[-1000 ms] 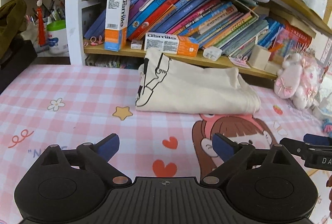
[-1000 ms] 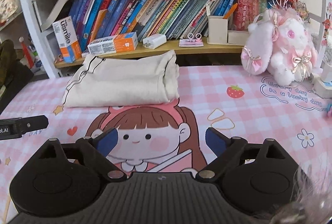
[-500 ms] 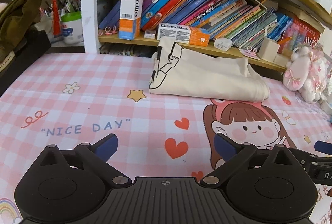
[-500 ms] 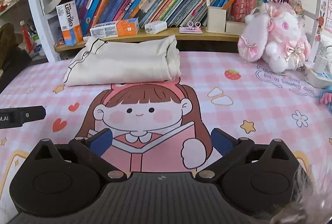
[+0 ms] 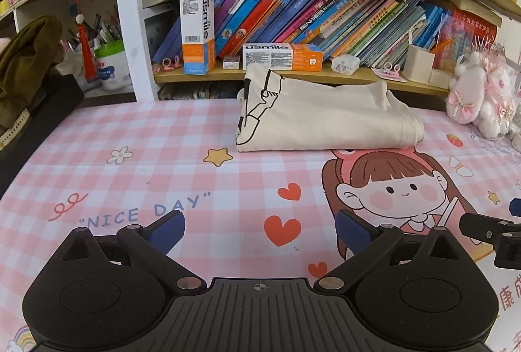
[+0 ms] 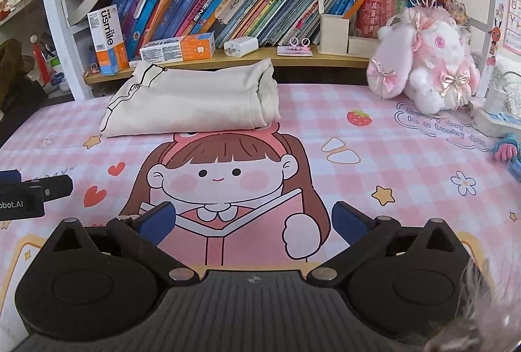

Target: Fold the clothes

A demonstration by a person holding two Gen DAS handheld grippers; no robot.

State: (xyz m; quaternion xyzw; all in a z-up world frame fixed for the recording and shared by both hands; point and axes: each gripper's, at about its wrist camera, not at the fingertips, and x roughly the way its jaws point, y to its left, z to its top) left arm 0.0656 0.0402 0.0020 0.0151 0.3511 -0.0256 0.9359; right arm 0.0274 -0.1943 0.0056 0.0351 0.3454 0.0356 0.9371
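My left gripper [image 5: 260,226], black with blue finger pads, hangs over the near part of the desk with its jaws spread wide and nothing between them. My right gripper [image 6: 252,218] is the same: jaws as far apart as they go, empty, poised above the cartoon girl reading a book printed on the pink checked desk mat [image 6: 374,130]. In the left wrist view, part of the right gripper pokes in at the right edge; in the right wrist view, part of the left one shows at the left edge, so the two sit side by side, apart. The cream-coloured folded cloth garment with a black line drawing [image 5: 325,120] lies flat at the far side of the mat, just in front of the wooden bookshelf [image 5: 293,77], well apart from both grippers. Its printed end faces left and its rounded fold faces right. A fluffy pink and white plush rabbit [image 6: 429,59] sits to the far right of it, near the shelf.
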